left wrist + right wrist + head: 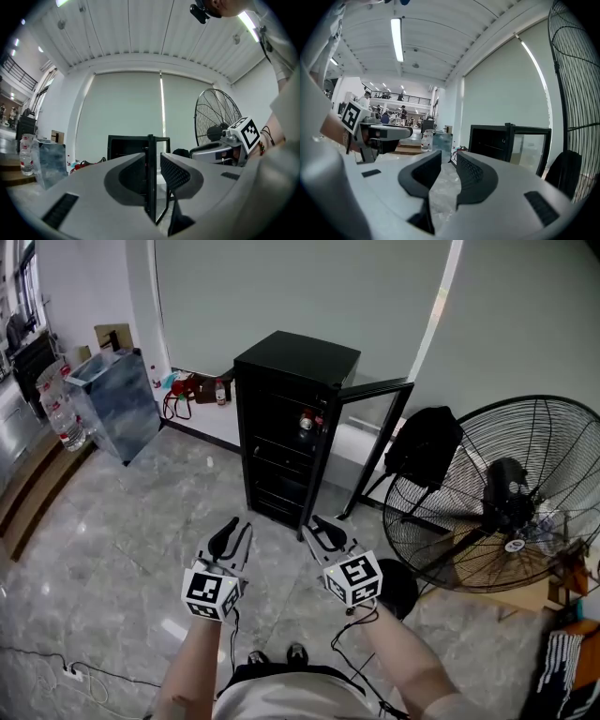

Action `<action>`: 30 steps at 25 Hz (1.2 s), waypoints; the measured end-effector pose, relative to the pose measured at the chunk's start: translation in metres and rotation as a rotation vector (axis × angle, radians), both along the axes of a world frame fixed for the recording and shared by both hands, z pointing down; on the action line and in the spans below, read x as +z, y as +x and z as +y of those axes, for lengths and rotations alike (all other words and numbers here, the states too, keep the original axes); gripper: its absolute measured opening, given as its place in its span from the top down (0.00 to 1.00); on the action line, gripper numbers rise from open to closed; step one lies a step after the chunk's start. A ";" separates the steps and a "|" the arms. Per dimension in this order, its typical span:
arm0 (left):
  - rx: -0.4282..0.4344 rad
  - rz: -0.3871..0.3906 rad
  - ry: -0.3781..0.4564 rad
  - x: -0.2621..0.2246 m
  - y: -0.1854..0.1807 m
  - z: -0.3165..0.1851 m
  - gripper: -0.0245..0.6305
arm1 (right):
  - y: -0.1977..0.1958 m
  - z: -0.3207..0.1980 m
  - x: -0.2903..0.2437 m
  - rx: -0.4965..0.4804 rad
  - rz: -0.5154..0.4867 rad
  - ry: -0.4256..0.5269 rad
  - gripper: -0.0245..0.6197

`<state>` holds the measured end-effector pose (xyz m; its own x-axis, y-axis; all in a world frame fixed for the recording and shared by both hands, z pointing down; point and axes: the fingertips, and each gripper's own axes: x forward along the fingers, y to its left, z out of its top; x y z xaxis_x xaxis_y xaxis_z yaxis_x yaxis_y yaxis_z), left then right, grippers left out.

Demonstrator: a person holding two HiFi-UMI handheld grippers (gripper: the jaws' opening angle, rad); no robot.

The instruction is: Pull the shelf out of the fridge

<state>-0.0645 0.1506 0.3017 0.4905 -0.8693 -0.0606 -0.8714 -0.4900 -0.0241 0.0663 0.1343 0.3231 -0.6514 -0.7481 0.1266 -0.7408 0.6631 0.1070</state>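
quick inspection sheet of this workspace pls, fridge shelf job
surface: grey stone-tile floor
job's things: small black fridge, glass door open; shelves inside, not pulled out
clutter: blue-grey box, clear water bottles, black bag
grippers: left tongs and right tongs slightly open, empty, short of the fridge
cables: white cord on floor; black lead below right tongs
surroundings: large black cage fan, pale roller blind

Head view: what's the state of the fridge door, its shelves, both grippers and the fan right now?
Fridge door, swung wide open.
Shelves, all inside the fridge, none pulled out.
Left gripper, jaws slightly apart, empty, short of the fridge.
Right gripper, jaws slightly apart, empty, short of the fridge.
Fan, upright; running or not, cannot tell.
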 end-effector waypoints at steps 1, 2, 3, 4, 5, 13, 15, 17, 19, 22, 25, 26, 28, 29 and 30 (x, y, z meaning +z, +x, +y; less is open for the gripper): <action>0.001 -0.004 0.001 0.000 0.000 0.000 0.80 | -0.001 0.000 0.000 -0.001 -0.002 -0.001 0.79; 0.002 -0.010 0.003 0.000 0.000 0.000 0.77 | -0.002 0.000 0.000 -0.002 -0.005 -0.001 0.78; 0.003 -0.017 0.006 -0.001 0.000 0.000 0.76 | -0.003 0.000 -0.001 -0.004 -0.007 -0.002 0.77; 0.004 -0.023 0.008 -0.001 0.000 0.000 0.75 | -0.004 0.000 -0.001 -0.006 -0.010 -0.003 0.75; 0.005 -0.023 0.008 -0.001 0.000 0.001 0.74 | -0.004 0.000 -0.002 -0.009 -0.011 -0.004 0.75; 0.040 0.009 -0.021 0.003 0.004 0.003 0.64 | -0.007 0.005 -0.003 -0.037 -0.017 -0.013 0.65; 0.048 0.015 -0.024 0.003 0.006 0.004 0.60 | -0.007 0.006 -0.003 -0.039 -0.019 -0.016 0.62; 0.053 0.018 -0.026 0.002 0.008 0.004 0.56 | -0.006 0.008 -0.003 -0.043 -0.019 -0.018 0.61; 0.051 0.019 -0.026 0.001 0.008 0.003 0.51 | -0.007 0.009 -0.003 -0.049 -0.021 -0.022 0.60; 0.044 0.020 -0.025 0.001 0.005 0.001 0.46 | -0.010 0.011 -0.001 -0.068 -0.028 -0.031 0.56; 0.047 0.017 -0.035 0.004 0.005 0.000 0.41 | -0.013 0.012 0.001 -0.081 -0.005 -0.016 0.52; 0.052 0.014 -0.040 0.005 0.005 0.000 0.40 | -0.014 0.013 0.001 -0.083 0.002 -0.013 0.50; 0.058 0.011 -0.043 0.006 0.006 0.000 0.39 | -0.016 0.013 0.002 -0.083 0.003 -0.017 0.47; 0.060 0.013 -0.043 0.006 0.006 0.000 0.37 | -0.017 0.013 0.002 -0.083 -0.001 -0.021 0.45; 0.061 0.016 -0.043 0.006 0.005 0.000 0.35 | -0.018 0.013 0.002 -0.083 -0.006 -0.026 0.45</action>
<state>-0.0595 0.1507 0.3074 0.5419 -0.8399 -0.0317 -0.8400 -0.5424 0.0117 0.0486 0.1469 0.3252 -0.7118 -0.6880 0.1415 -0.6837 0.7248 0.0847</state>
